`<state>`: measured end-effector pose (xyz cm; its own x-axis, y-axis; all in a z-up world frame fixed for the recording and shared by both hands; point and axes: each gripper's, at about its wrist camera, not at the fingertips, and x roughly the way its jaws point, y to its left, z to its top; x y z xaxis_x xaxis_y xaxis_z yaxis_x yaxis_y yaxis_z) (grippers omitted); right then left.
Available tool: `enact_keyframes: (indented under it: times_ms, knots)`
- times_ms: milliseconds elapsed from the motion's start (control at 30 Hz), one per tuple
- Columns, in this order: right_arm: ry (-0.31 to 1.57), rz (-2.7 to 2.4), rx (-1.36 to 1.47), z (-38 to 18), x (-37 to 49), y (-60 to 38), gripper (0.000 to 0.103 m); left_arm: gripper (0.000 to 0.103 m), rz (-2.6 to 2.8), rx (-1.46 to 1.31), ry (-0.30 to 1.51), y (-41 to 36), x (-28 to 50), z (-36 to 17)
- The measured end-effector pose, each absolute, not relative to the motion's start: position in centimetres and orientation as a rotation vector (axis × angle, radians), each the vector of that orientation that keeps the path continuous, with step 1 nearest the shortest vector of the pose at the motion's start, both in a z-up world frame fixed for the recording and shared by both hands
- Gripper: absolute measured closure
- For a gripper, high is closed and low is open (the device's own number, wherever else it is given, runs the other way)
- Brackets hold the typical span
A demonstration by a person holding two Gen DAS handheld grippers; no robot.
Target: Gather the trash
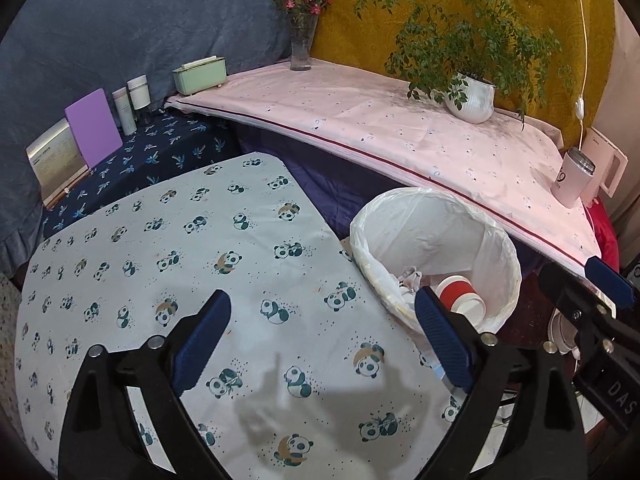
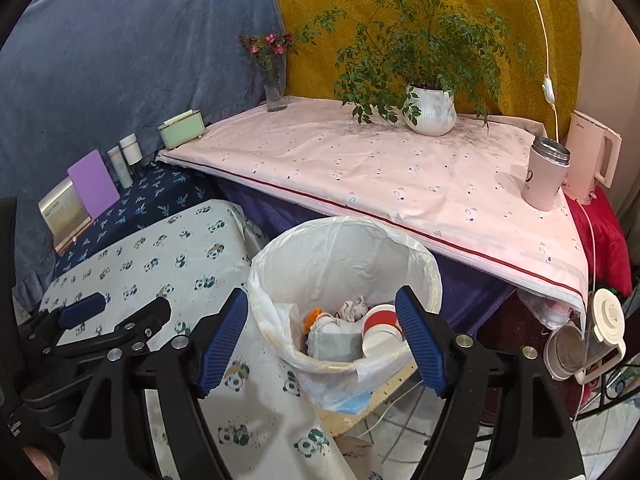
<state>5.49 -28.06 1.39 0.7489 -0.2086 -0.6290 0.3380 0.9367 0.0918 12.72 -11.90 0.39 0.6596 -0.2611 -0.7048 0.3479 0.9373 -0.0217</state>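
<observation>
A bin lined with a white bag [image 1: 440, 224] [image 2: 340, 252] stands beside the panda-print table [image 1: 200, 240] [image 2: 160, 256]. Inside lie a red-and-white paper cup [image 1: 460, 294] [image 2: 380, 320], a crumpled tissue [image 2: 352, 306], a grey packet [image 2: 332, 342] and an orange scrap [image 2: 314, 314]. My left gripper [image 1: 320, 300] is open over the tablecloth near the bin's left rim, with nothing between its blue pads. My right gripper [image 2: 322, 296] is open right above the bin's mouth, also holding nothing. Each gripper shows at the edge of the other's view.
Behind the bin a pink-clothed table [image 2: 400, 184] carries a potted plant [image 2: 432, 110], a flower vase [image 2: 275, 92], a green box [image 2: 180, 130], a pink tumbler [image 2: 544, 176] and a kettle [image 2: 592, 152]. A purple board [image 2: 92, 184] and bottles stand at left. A glass jug [image 2: 568, 348] sits low at right.
</observation>
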Motion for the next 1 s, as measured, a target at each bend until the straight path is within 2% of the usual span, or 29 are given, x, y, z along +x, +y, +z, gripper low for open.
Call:
enact_keyframes:
  times_ms: [167, 333, 400, 1000]
  knots:
    - [0.671, -0.315, 0.189, 1.3, 4.5, -27.7, 0.019, 0.011, -0.341, 0.119, 0.789, -11.6, 12.0, 0.4]
    - [0.691, -0.326, 0.182, 1.1, 3.9, -27.8, 0.016, 0.010, -0.343, 0.104, 0.809, -11.6, 11.5, 0.3]
    - [0.705, -0.337, 0.167, 0.9, 3.8, -27.7, 0.005, 0.010, -0.342, 0.108, 0.820, -11.7, 11.4, 0.1]
    - [0.763, -0.341, 0.144, -0.6, 3.8, -28.3, 0.007, 0.010, -0.329, 0.132, 0.863, -12.9, 11.8, -1.1]
